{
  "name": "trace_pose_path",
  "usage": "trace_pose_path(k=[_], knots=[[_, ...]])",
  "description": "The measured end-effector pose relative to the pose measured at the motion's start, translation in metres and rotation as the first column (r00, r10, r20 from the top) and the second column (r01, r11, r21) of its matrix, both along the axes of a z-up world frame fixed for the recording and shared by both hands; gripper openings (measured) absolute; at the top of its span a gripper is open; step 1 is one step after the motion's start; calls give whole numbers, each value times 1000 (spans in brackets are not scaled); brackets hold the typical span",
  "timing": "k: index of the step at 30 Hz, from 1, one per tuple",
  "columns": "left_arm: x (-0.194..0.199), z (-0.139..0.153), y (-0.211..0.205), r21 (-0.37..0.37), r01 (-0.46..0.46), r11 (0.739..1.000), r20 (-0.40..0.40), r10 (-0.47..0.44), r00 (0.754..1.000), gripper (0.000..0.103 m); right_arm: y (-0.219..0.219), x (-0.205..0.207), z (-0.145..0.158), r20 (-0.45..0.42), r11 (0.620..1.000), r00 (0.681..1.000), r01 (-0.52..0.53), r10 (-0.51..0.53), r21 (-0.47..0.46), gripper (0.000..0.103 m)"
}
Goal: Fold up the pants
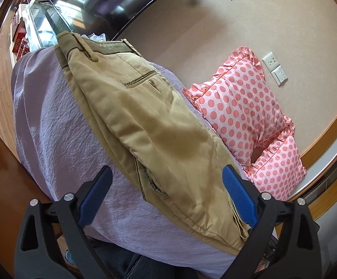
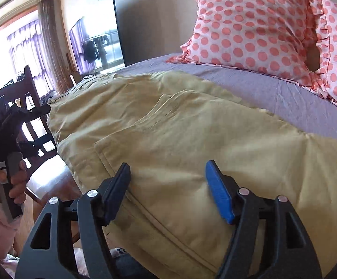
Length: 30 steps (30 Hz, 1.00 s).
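Tan pants (image 1: 145,121) lie folded in a long stack on a lilac bed sheet (image 1: 52,121), waistband at the far end, back pocket facing up. My left gripper (image 1: 166,176) is open just above the near end of the pants, holding nothing. In the right wrist view the pants (image 2: 180,134) spread across the bed, folded layers on top. My right gripper (image 2: 167,169) is open over the near part of the pants, empty. The left gripper body (image 2: 8,139) shows at the left edge, held in a hand.
Two pink polka-dot pillows (image 1: 242,107) (image 2: 249,23) lean against the beige wall. A dark television (image 2: 98,41) stands beyond the bed. A dark wooden chair (image 2: 31,121) stands by the bed's left side. A wall socket (image 1: 274,71) is above the pillows.
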<state>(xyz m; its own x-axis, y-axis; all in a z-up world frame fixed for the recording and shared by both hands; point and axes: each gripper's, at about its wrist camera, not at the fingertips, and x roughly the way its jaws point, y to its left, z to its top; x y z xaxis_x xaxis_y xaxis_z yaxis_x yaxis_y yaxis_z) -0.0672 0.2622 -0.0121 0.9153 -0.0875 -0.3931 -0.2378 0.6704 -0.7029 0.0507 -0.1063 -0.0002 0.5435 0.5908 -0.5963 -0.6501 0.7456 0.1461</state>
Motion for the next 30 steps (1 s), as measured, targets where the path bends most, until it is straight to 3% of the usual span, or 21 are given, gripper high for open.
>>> trace_pose_path(k=[6, 12, 15, 17, 20, 22, 27, 30], knots=[[20, 19, 13, 64, -50, 997, -45, 53, 998, 95, -6, 2, -1, -19, 999, 1000, -2, 3, 53, 74], [27, 27, 51, -9, -133, 991, -52, 133, 990, 95, -6, -1, -2, -19, 996, 1000, -14, 15, 85, 81], [31, 30, 70, 12, -197, 980, -83, 197, 977, 95, -5, -1, -3, -11, 996, 1000, -15, 16, 92, 82], [34, 30, 77, 13, -237, 972, -113, 237, 965, 88, -11, -1, -2, -23, 991, 1000, -6, 9, 132, 82], [36, 34, 77, 56, -268, 962, -151, 274, 950, 61, -30, -4, 6, -31, 972, 999, 12, -5, 237, 82], [42, 42, 69, 156, -257, 954, -167, 282, 945, 15, -46, -8, 15, -7, 958, 999, 33, -32, 286, 82], [49, 77, 42, 293, -210, 933, -114, 253, 961, 9, -90, -15, 34, 45, 932, 992, 94, -117, 350, 84], [64, 114, 2, 381, -121, 917, -58, 154, 986, 7, -117, -15, 36, 55, 917, 980, 158, -191, 366, 84]])
